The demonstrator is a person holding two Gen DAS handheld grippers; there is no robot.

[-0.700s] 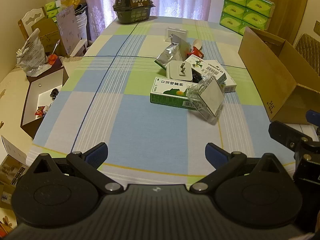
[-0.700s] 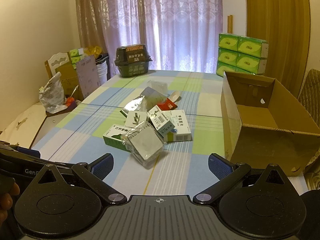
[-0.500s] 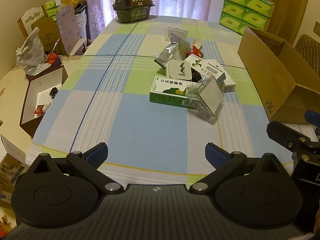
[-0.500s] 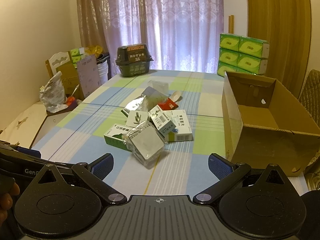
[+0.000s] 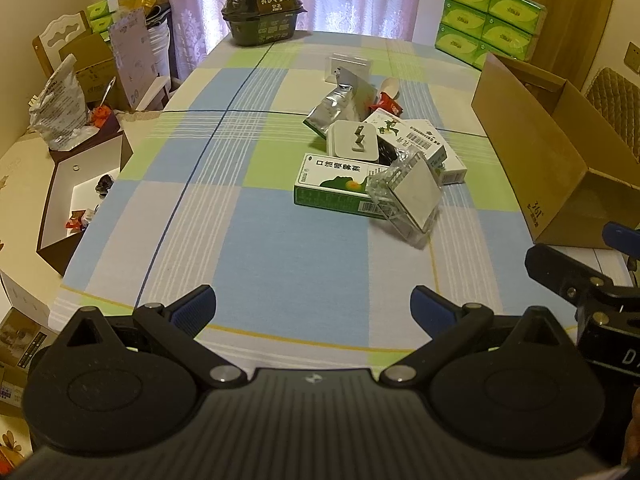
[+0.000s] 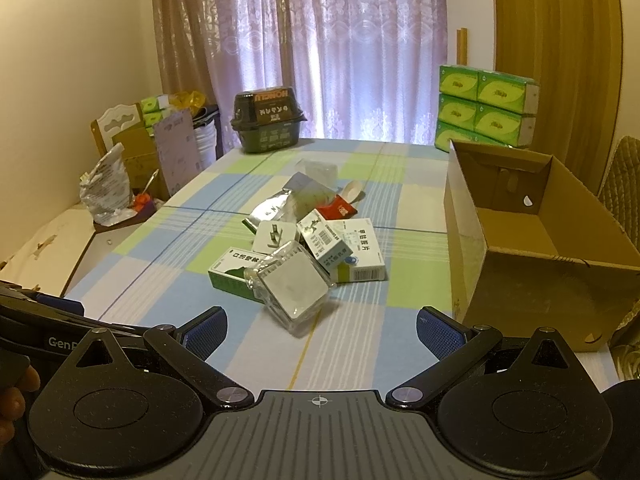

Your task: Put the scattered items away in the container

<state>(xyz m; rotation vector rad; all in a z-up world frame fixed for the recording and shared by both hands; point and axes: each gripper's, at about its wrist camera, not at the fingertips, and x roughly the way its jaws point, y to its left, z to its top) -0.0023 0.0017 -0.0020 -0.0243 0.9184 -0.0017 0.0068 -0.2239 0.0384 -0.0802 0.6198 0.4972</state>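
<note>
A heap of small items lies mid-table: a clear plastic case [image 5: 408, 200] [image 6: 292, 286] tilted against a green-and-white box [image 5: 332, 186] [image 6: 234, 270], a white square adapter [image 5: 354, 140] [image 6: 274, 236], white medicine boxes [image 5: 416, 138] [image 6: 352, 252], a silver foil pouch [image 5: 332, 106] [image 6: 272, 208], a red packet [image 6: 338, 211]. The open cardboard box [image 5: 548, 168] [image 6: 520, 256] stands to the right and looks empty. My left gripper [image 5: 312, 308] and right gripper [image 6: 320, 330] hover open over the near table edge, well short of the heap, holding nothing.
A dark green lidded tub [image 5: 262, 12] [image 6: 268, 124] sits at the table's far end. Green tissue packs [image 6: 486, 110] are stacked at the far right. Left of the table stand a chair, bags and a low open box [image 5: 84, 196]. The other gripper's frame [image 5: 580, 288] shows at the right.
Both views have shifted only slightly; the heap sits a touch nearer in the right wrist view. Nothing was grasped or moved on the table.
</note>
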